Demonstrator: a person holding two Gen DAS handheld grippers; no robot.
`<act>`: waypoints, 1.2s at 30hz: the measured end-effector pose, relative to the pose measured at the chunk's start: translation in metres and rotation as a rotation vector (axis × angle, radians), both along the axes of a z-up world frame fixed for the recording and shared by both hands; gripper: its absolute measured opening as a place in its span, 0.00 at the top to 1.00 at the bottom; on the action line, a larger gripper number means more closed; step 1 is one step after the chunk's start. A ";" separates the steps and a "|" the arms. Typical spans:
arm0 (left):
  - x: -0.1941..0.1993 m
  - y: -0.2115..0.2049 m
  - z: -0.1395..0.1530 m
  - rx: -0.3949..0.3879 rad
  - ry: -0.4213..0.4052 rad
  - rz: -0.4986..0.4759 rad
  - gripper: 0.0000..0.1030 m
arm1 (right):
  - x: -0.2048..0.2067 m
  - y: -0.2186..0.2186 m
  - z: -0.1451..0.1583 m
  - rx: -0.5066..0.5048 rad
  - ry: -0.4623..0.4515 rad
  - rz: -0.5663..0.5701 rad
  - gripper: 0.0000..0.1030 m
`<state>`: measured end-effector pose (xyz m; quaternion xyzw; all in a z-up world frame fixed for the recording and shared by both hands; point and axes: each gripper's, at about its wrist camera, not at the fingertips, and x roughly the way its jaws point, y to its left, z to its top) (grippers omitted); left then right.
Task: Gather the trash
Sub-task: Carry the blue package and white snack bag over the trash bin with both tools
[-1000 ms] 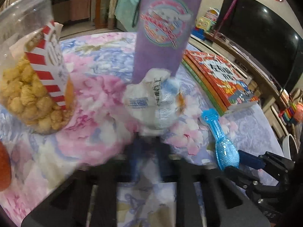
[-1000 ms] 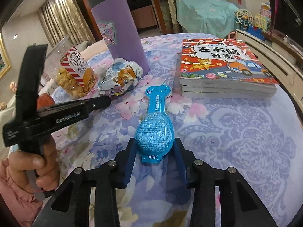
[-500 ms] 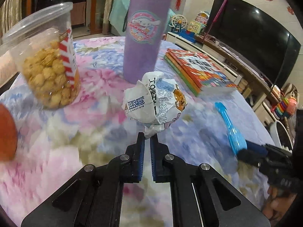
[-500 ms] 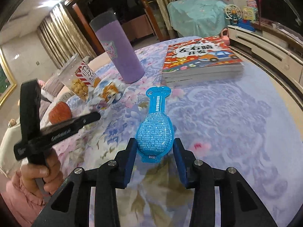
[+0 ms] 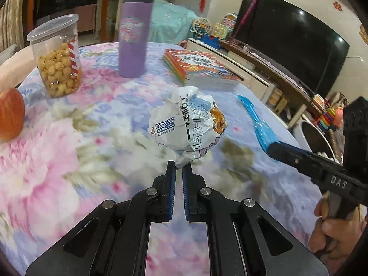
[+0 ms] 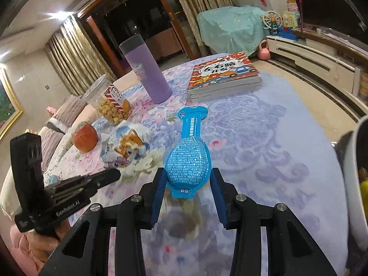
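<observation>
Left gripper [image 5: 179, 169] pinches the tail of the crumpled snack wrapper [image 5: 187, 124], carrying it above the floral tablecloth [image 5: 69, 138]. Right gripper [image 6: 188, 179] clamps the wide end of the blue bulb-shaped packet [image 6: 188, 158], raised over the near side of the table. Far off stand the purple tumbler [image 6: 147, 76], popcorn jar [image 5: 57, 57] and books [image 6: 223, 76]; an apple [image 6: 85, 138] sits left.
</observation>
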<state>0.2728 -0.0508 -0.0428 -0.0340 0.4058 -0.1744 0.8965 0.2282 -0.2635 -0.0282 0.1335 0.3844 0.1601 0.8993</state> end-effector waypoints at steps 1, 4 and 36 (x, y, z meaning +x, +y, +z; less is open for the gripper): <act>-0.008 -0.005 0.001 -0.002 -0.002 -0.007 0.95 | -0.007 -0.004 0.001 0.003 -0.003 -0.003 0.61; -0.022 -0.016 0.001 -0.013 0.007 -0.022 0.95 | -0.024 -0.014 0.003 0.006 -0.013 -0.014 0.61; -0.111 -0.116 0.017 0.013 -0.005 -0.138 0.95 | -0.122 -0.106 0.016 0.083 -0.068 -0.137 0.61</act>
